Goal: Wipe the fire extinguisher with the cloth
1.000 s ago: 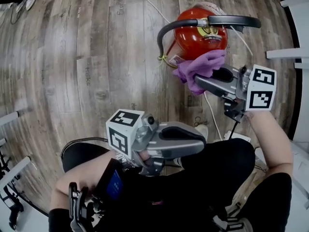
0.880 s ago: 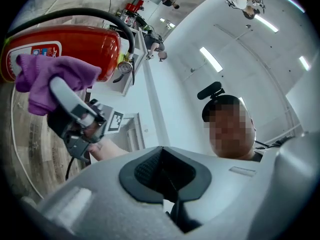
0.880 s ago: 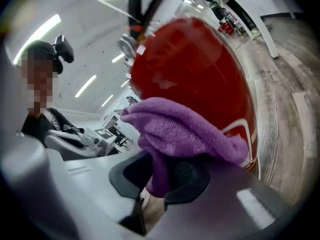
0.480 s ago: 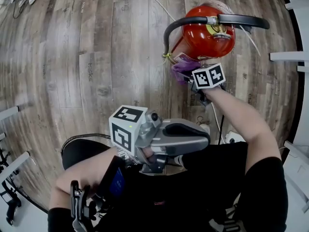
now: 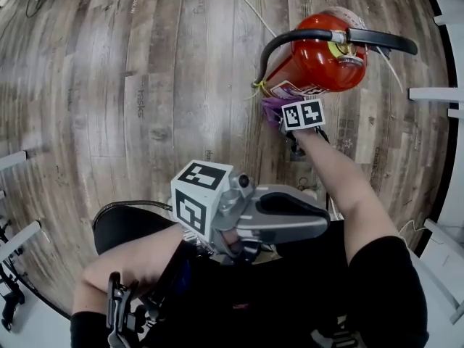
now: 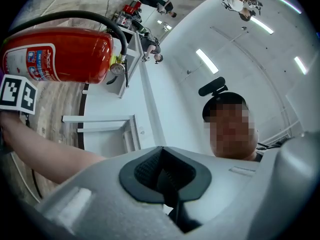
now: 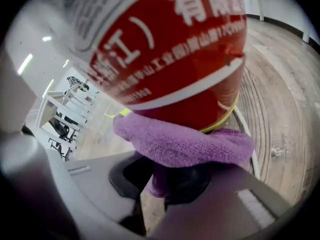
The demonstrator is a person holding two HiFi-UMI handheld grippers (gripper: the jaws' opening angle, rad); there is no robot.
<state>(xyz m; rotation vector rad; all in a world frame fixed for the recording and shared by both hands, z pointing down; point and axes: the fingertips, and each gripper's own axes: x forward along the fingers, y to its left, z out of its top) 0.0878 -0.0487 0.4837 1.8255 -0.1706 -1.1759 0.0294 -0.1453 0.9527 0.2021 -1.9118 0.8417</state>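
Note:
A red fire extinguisher with a black hose and handle stands on the wooden floor; its label fills the right gripper view and it shows sideways in the left gripper view. My right gripper is shut on a purple cloth, pressed against the lower part of the extinguisher's body; in the head view only a bit of cloth shows beside the marker cube. My left gripper is shut and empty, held near my lap and pointing upward.
White table legs stand right of the extinguisher. A white cable runs over the floor behind it. A black hoop lies by my left arm. White frames sit at the left edge.
My right gripper has gone down along the extinguisher with the cloth, from near the top to low on the body. The left gripper has stayed in place.

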